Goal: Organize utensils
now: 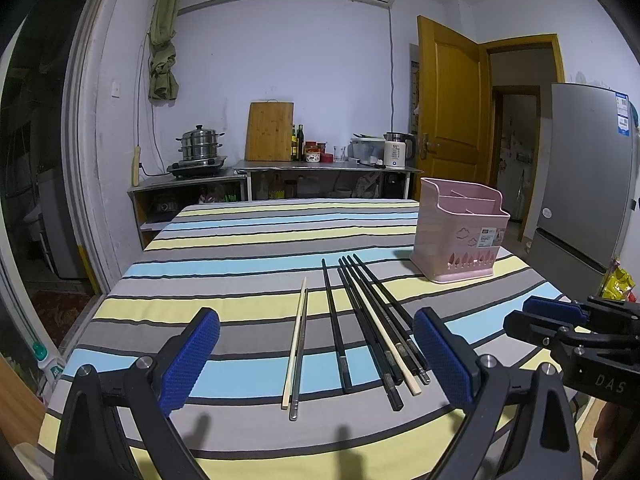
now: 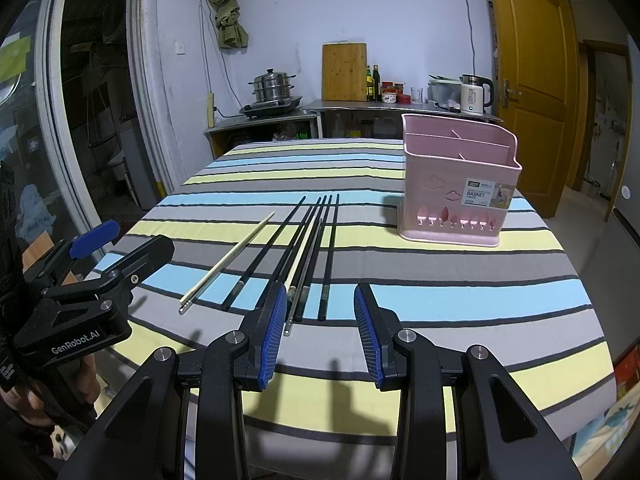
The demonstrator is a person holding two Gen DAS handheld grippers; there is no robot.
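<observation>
Right wrist view — right gripper (image 2: pixel 320 332) fingers spread, above chopsticks (image 2: pixel 308 256).

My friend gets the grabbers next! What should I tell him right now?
Left gripper: open, holding nothing, hovering over the chopsticks.
Right gripper: open, holding nothing, near the ends of the black chopsticks.
All chopsticks lie flat on the striped tablecloth, including two pale ones.
The pink basket stands upright to their right; nothing shows inside.
Done: nothing yet. Left: put every chopstick in the basket.
</observation>
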